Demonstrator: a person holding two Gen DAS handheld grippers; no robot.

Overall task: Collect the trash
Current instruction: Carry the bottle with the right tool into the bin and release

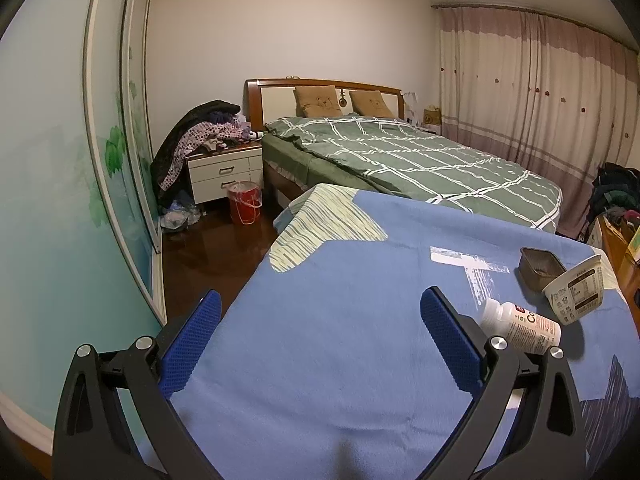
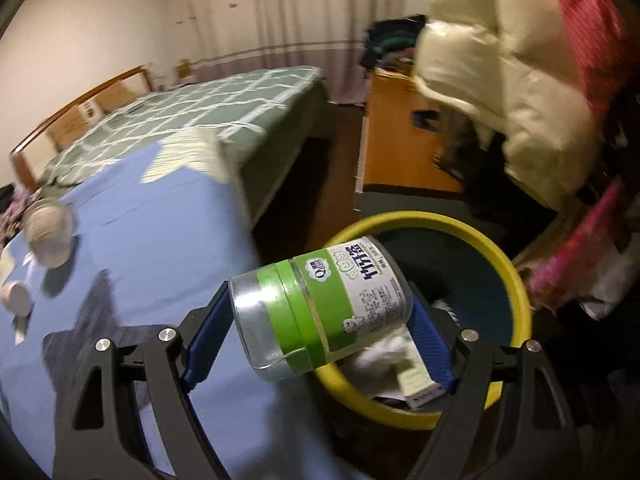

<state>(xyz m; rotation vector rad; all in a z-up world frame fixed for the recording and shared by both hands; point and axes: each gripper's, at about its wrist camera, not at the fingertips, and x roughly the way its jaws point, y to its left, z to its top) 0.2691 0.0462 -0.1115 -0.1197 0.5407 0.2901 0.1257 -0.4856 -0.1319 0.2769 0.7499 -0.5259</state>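
My right gripper (image 2: 320, 310) is shut on a clear plastic jar (image 2: 344, 288) with a green and white label. The jar lies sideways between the blue pads, at the near rim of a yellow-rimmed bin (image 2: 508, 268). Crumpled white paper and a small box lie inside the bin. My left gripper (image 1: 320, 300) stands open over the blue blanket (image 1: 340, 248) with nothing between its fingers. To its right on the blanket lie a white bottle (image 1: 520, 326), a tipped white cup (image 1: 576, 294) and a brown tray (image 1: 540, 268). The right wrist view shows the cup (image 2: 50, 232) and the bottle (image 2: 16, 298) at far left.
Beyond the blanket is a bed (image 1: 420, 156) with a green checked cover. A nightstand (image 1: 226, 170) piled with clothes and a red bucket (image 1: 244, 202) stand on the dark floor at left. A cream puffy jacket (image 2: 500, 80) and a wooden cabinet (image 2: 400, 140) stand behind the bin.
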